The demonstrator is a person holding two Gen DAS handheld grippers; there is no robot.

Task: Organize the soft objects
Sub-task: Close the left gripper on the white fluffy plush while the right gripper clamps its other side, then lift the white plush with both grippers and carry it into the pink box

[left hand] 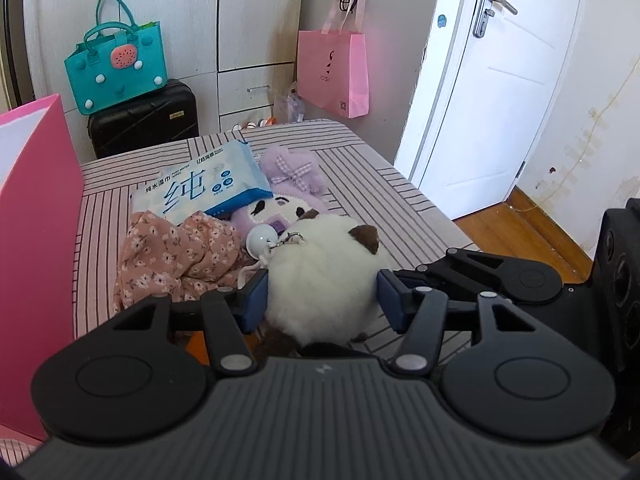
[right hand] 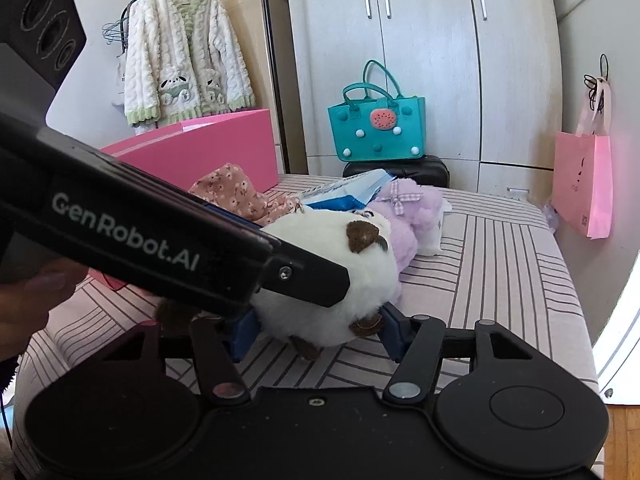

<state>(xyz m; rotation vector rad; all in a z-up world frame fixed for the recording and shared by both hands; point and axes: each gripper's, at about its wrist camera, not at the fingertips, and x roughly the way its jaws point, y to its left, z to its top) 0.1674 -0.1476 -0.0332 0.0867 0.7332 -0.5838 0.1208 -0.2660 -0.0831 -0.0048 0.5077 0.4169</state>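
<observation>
A round white plush toy (left hand: pixel 324 276) with brown ears and a keyring lies on the striped bed (left hand: pixel 400 200). My left gripper (left hand: pixel 324 300) is shut on it, with a blue pad pressed into each side. In the right wrist view my right gripper (right hand: pixel 316 332) grips the same white plush toy (right hand: pixel 328 252) low down, from another side. There the left gripper's black finger (right hand: pixel 304 276) crosses over the toy. Behind it lie a purple plush (left hand: pixel 288 184), a blue pack of wet wipes (left hand: pixel 204 190) and a floral cloth (left hand: pixel 176 256).
A pink box (left hand: pixel 32 240) stands on the bed at the left. A teal bag (left hand: pixel 116 68) sits on a black suitcase (left hand: pixel 144 120) by the wardrobe. A pink bag (left hand: pixel 334 72) hangs on the wall beside a white door (left hand: pixel 500 80). A person's hand (right hand: pixel 24 300) shows at the left edge.
</observation>
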